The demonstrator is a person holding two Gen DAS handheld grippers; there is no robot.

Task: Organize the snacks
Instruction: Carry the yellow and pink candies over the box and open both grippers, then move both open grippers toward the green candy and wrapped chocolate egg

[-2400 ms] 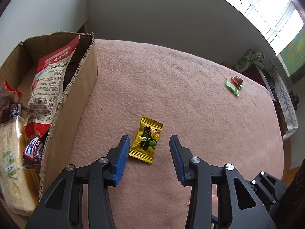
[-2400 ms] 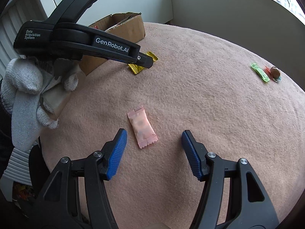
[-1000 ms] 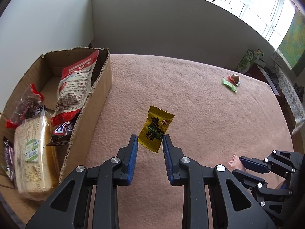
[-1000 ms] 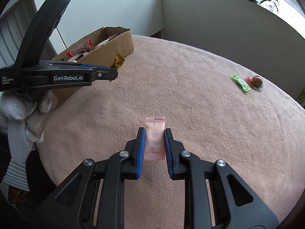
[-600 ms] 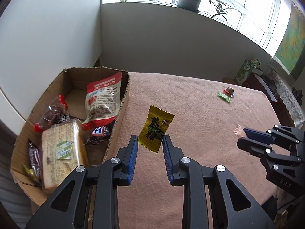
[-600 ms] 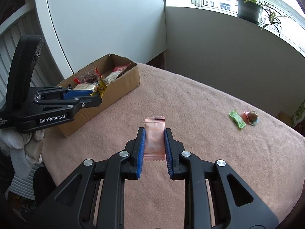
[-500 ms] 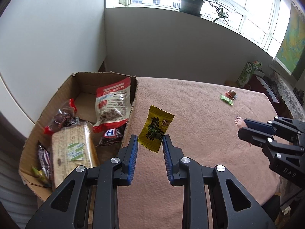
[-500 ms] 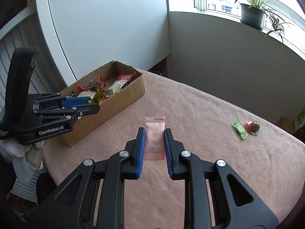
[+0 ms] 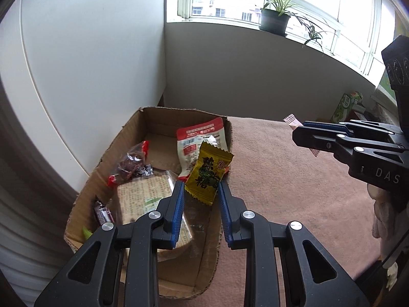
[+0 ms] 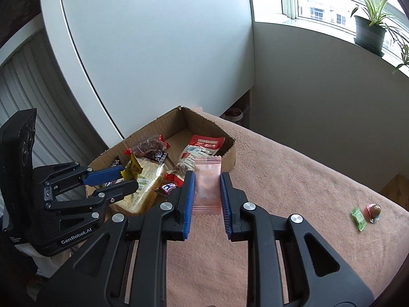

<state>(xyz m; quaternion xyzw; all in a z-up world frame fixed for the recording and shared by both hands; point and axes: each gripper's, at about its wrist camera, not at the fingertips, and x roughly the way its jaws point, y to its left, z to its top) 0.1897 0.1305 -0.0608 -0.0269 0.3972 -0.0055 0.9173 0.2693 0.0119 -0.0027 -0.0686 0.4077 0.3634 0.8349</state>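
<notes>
My left gripper (image 9: 200, 188) is shut on a yellow candy packet (image 9: 208, 172) and holds it in the air above the near right part of the open cardboard box (image 9: 120, 138). In the right wrist view my right gripper (image 10: 207, 179) is shut on a pink candy packet (image 10: 206, 179), raised over the pink tablecloth (image 10: 294, 179) just right of the box (image 10: 163, 120). The left gripper (image 10: 122, 177) shows there at the left with the yellow packet (image 10: 133, 168) over the box. The right gripper (image 9: 297, 131) shows in the left wrist view with the pink packet (image 9: 291, 120).
The box holds a red-and-white snack bag (image 9: 198, 140), a bread pack (image 9: 143, 199), a dark dried-fruit bag (image 9: 130, 163) and small packets. A green candy (image 10: 358, 217) and a brown round sweet (image 10: 375, 209) lie on the cloth at the right. White wall panels stand behind the box.
Both grippers closed on their candies, lifted them off the cloth and carried them left toward the box. The left one now hangs over the box; the right one has drawn close beside it.
</notes>
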